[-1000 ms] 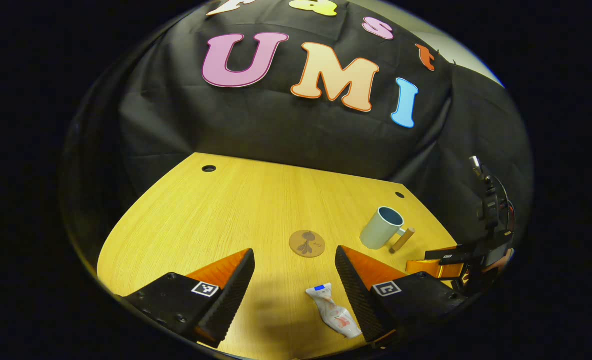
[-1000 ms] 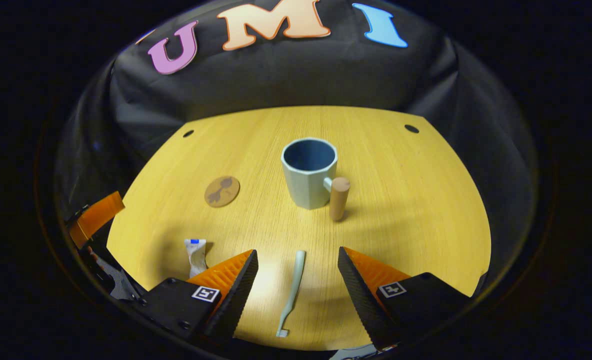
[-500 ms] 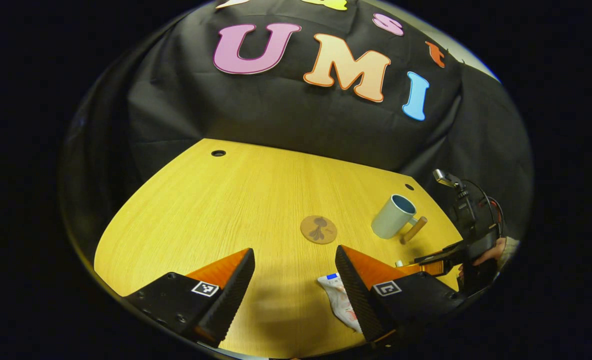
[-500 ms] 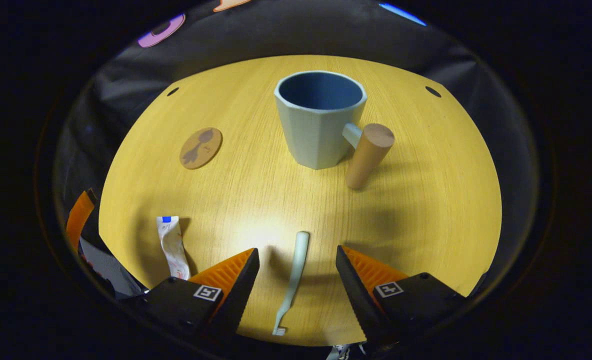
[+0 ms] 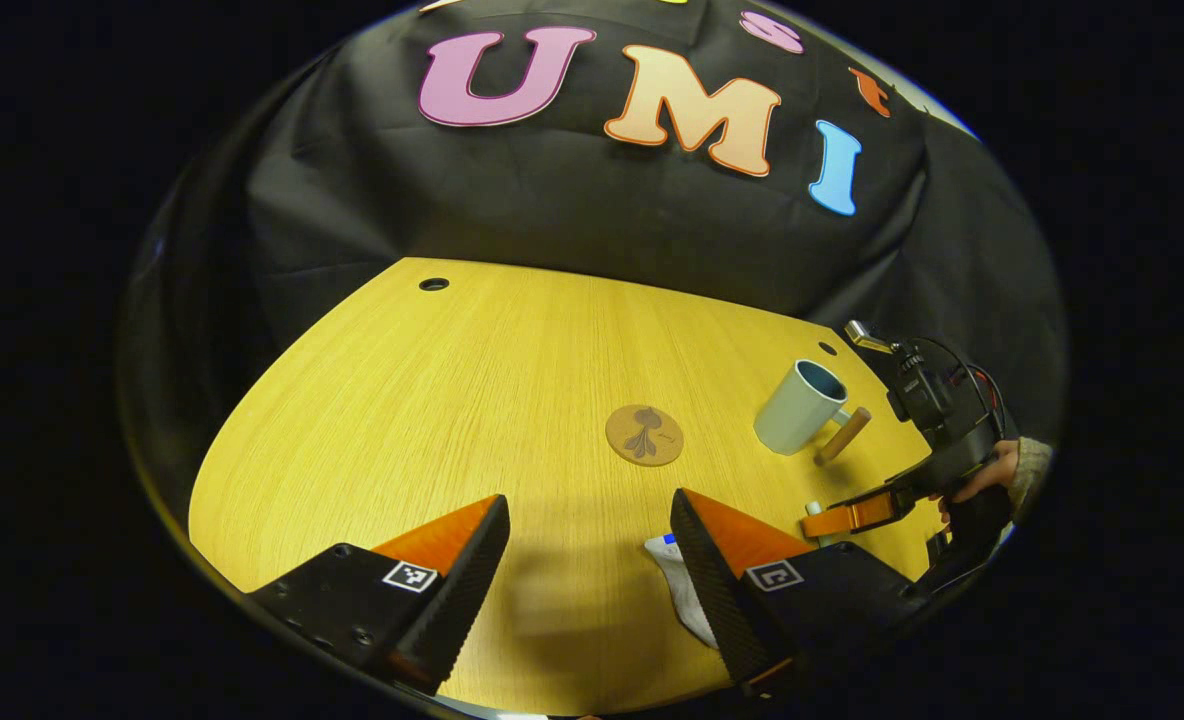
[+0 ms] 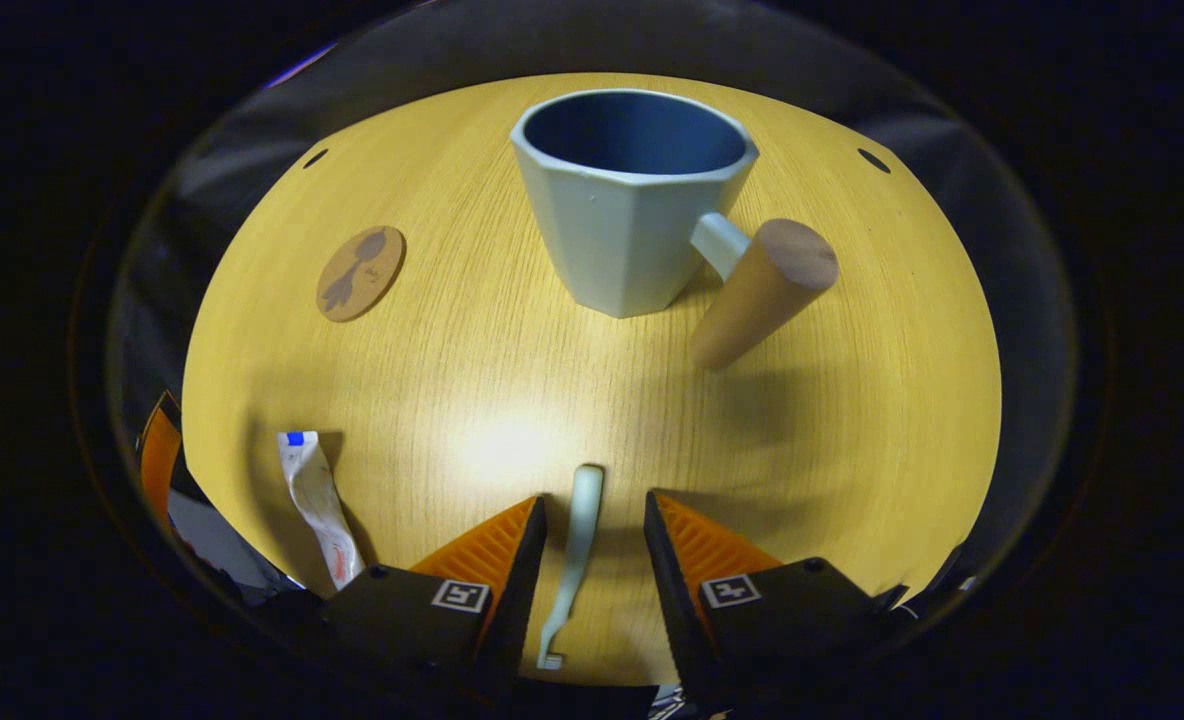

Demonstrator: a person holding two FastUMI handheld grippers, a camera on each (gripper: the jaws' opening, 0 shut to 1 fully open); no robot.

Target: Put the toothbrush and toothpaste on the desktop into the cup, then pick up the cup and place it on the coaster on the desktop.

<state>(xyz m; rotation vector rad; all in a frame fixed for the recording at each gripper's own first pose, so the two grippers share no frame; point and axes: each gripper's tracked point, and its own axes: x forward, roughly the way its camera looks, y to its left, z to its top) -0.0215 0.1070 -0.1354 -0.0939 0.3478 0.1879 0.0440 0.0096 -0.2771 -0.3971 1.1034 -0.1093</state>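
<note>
While toothbrush (image 6: 574, 545) lies between right gripper (image 6: 592, 545) jaws, untouched | left gripper (image 5: 592, 560) jaws spread

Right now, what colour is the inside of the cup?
Dark blue inside, while the outside of the cup is pale grey-green. The right gripper view shows it best.

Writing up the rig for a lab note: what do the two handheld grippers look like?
Each gripper, left and right, has wedge-shaped ribbed fingers on black blocks bearing small square black-and-white tags. The left gripper view shows the right one's black body with cables, and a light cuff.
</note>
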